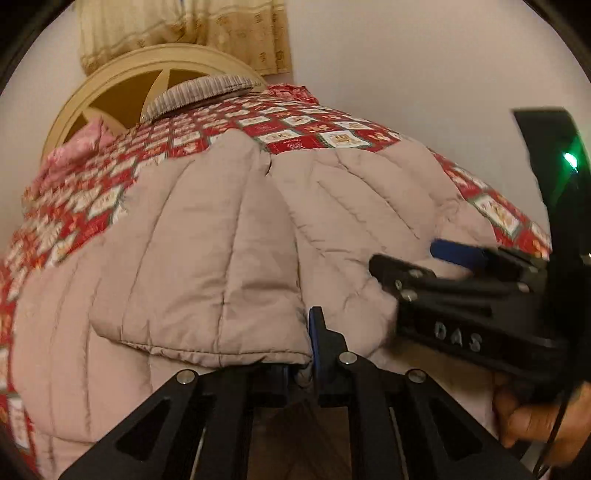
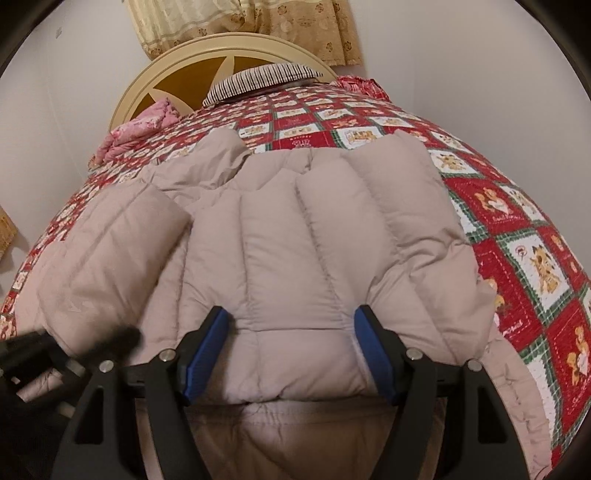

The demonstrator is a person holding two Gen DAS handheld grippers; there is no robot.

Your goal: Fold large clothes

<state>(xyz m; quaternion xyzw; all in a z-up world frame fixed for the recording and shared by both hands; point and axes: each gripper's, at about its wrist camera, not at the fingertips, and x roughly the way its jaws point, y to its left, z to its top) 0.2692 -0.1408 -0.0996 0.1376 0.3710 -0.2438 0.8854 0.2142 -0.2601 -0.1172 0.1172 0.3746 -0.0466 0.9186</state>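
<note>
The bed quilt (image 2: 524, 236) (red patchwork) covers the bed and carries the beige puffer jacket (image 2: 295, 236), which lies spread across its near half. A folded jacket panel (image 1: 207, 258) lies on top at the left. The right gripper (image 2: 291, 347) stands wide open, with the jacket's near edge bulging between its blue pads (image 2: 207, 350). The left gripper (image 1: 306, 365) is pinched on the panel's hem.

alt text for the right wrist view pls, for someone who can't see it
The right tool is open, its blue pads either side of the near edge of a beige puffer coat spread on a red patchwork quilt. Behind stand a cream headboard and curtain.
</note>
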